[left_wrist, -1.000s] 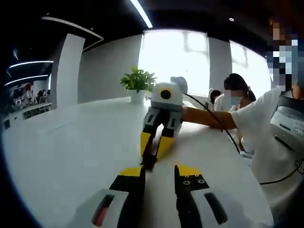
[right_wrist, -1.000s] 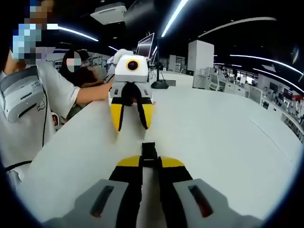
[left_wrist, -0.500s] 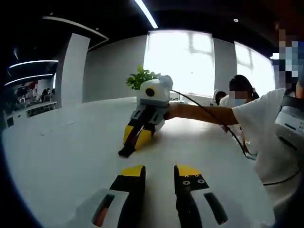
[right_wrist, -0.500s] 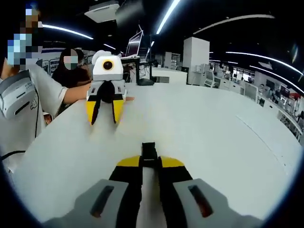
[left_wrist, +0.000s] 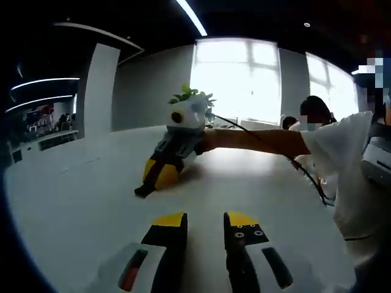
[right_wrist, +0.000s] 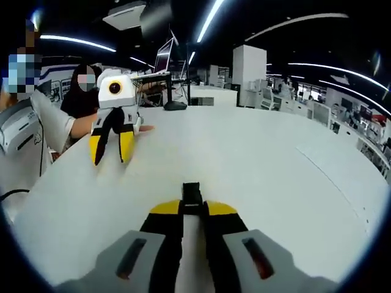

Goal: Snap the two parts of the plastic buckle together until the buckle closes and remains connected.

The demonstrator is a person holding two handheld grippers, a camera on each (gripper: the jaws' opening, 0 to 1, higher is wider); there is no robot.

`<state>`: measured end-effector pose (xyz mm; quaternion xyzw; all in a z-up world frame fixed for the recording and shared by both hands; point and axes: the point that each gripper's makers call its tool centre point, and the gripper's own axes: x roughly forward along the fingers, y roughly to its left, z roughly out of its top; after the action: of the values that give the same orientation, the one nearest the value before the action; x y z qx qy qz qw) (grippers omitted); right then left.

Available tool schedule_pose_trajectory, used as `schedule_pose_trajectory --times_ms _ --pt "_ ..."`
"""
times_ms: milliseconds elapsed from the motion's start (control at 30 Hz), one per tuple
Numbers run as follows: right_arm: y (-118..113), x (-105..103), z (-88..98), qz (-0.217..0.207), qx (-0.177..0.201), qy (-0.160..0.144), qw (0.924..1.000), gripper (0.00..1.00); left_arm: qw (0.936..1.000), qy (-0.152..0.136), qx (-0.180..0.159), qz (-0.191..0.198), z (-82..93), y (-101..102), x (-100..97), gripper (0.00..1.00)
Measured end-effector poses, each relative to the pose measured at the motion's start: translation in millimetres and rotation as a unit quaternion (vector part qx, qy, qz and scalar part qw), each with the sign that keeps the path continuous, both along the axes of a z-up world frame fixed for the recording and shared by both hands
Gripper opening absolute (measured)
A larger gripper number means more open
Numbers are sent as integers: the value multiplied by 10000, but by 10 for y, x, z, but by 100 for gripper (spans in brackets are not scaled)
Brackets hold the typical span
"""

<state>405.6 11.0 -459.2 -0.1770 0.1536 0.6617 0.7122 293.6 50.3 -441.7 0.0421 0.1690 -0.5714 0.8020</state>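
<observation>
A black plastic buckle (right_wrist: 191, 194) sticks out from between my right gripper's (right_wrist: 192, 209) yellow-tipped jaws, which are shut on it. I cannot tell whether both buckle parts are joined there. In the left gripper view the right gripper (left_wrist: 153, 179) lies low over the white table (left_wrist: 79, 201), the buckle (left_wrist: 143, 190) at its tip touching the surface. My left gripper (left_wrist: 206, 220) is open with nothing between its jaws, well short of the buckle. In the right gripper view the left gripper (right_wrist: 110, 160) hangs to the far left, its jaws spread.
A potted plant (left_wrist: 194, 94) stands behind the right gripper. A person in a white shirt (left_wrist: 348, 159) stretches an arm across the table, and a black cable (left_wrist: 287, 160) runs along it. Another person (left_wrist: 314, 113) sits at the far edge. A monitor (right_wrist: 164, 60) stands at the back.
The two grippers have drawn apart: the left gripper has backed away from the buckle, which stays in the right gripper. Each gripper looks smaller and farther off in the other's view.
</observation>
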Motion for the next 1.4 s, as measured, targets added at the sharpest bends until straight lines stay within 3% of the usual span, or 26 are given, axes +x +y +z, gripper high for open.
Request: schedule_pose_trajectory --times_ms 167,367,600,733,833,933,967,1100,1300,1400 --pt "7 17 11 13 99 -52 9999 17 10000 -30 56 54 -12 22 23 24" --pt "9 0 104 -75 484 30 9988 19 9999 -49 121 94 -41 21 47 24" --pt "-37 -120 140 -249 615 -38 9978 23 9996 -71 68 259 -28 55 104 24" --pt "-54 -176 217 -534 884 64 9946 24 9985 -189 122 493 -4 122 157 24" --pt "-153 -203 251 -1152 905 161 9891 28 9956 -440 476 673 -44 180 183 27" --pt "-224 -332 347 -1393 1040 229 9845 30 9943 -448 555 791 -27 180 150 27" --pt "-261 -372 380 -1547 1055 229 9821 30 9920 -358 587 1060 -33 223 172 26" --pt "-372 -497 422 -1943 989 242 9756 31 9914 -346 445 1178 45 227 60 31" --pt "-497 -673 622 -2407 1288 391 9612 46 9897 -185 221 1405 170 280 -71 39" --pt "-543 -767 690 -2500 1207 221 9604 56 9860 54 -261 1649 300 299 -107 40"
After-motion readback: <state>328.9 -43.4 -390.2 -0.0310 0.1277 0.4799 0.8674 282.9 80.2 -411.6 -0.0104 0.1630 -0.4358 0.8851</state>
